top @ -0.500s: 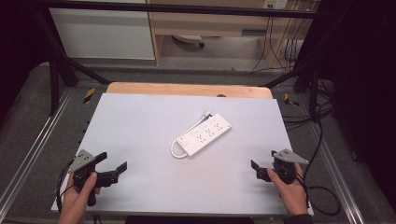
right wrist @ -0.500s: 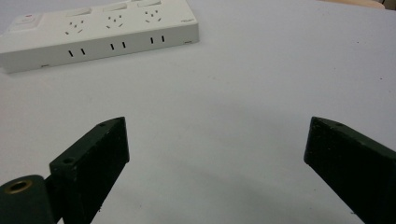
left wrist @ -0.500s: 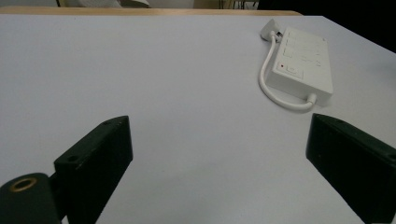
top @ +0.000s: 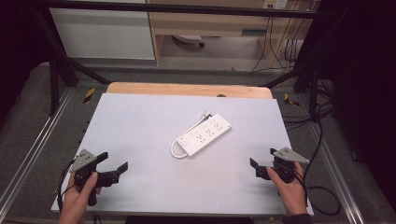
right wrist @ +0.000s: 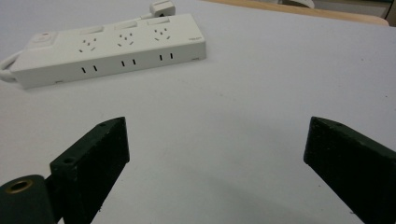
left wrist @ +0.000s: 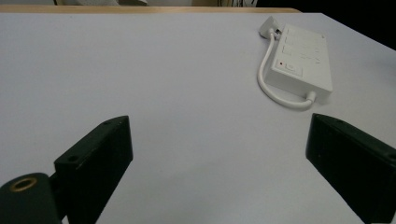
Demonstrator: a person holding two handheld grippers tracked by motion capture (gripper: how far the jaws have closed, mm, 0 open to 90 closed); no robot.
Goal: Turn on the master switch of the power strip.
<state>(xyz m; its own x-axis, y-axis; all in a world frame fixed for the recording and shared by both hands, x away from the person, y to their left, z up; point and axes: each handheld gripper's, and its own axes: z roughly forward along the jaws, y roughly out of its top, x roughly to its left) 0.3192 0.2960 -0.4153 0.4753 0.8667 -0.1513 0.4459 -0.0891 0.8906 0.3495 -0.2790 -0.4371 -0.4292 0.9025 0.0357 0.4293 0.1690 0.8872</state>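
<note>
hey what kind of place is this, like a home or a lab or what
Probably a lab or workshop recording bench: a bare white table inside a black metal frame, a handheld gripper in each hand, and cables trailing across the floor.

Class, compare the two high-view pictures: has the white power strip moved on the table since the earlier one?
No. The white power strip lies at the same diagonal, equally far from the table's wooden far edge as before.

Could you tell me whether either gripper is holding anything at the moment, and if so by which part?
Nothing is held. The left gripper and right gripper are both open over bare table, apart from the power strip.
</note>
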